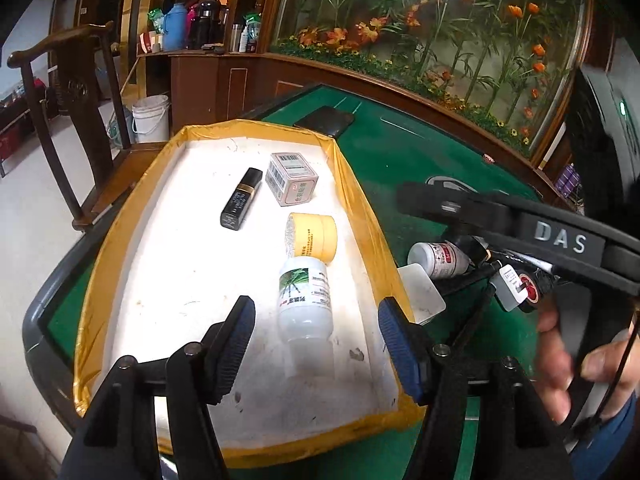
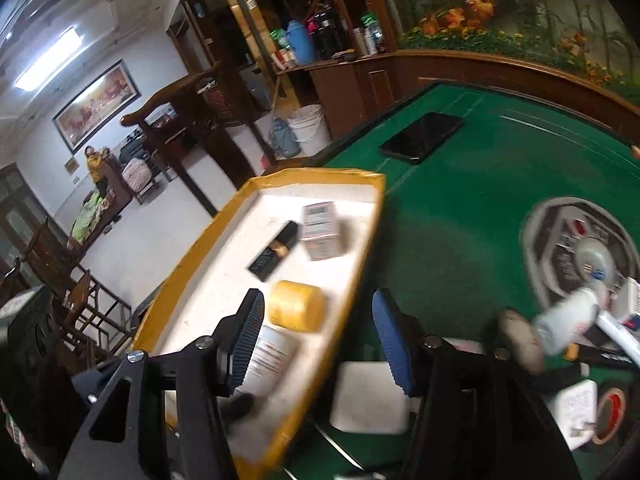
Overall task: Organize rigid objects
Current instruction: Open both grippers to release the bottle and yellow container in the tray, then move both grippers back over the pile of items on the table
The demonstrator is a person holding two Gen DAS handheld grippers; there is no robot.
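Note:
A shallow white tray with a yellow rim (image 1: 352, 196) (image 2: 192, 248) lies on the green table. In it lie a black lipstick tube (image 1: 241, 198) (image 2: 276, 250), a small grey carton (image 1: 292, 178) (image 2: 322, 232), a yellow round jar (image 1: 312, 237) (image 2: 296, 311) and a white bottle with a green label (image 1: 305, 302) (image 2: 266, 360). My left gripper (image 1: 316, 344) is open and empty just above the white bottle. My right gripper (image 2: 316, 340) is open and empty over the tray's right rim. A white square box (image 1: 422, 293) (image 2: 370, 398) lies beside the tray.
Right of the tray lie a white pill bottle (image 1: 438, 258) (image 2: 568, 320), a tape roll (image 2: 610, 408), a small white adapter (image 1: 510, 290) and other loose items. A black phone (image 1: 325, 120) (image 2: 422, 136) lies farther back. A round control panel (image 2: 580, 252) sits mid-table. A wooden chair (image 1: 80, 120) stands left.

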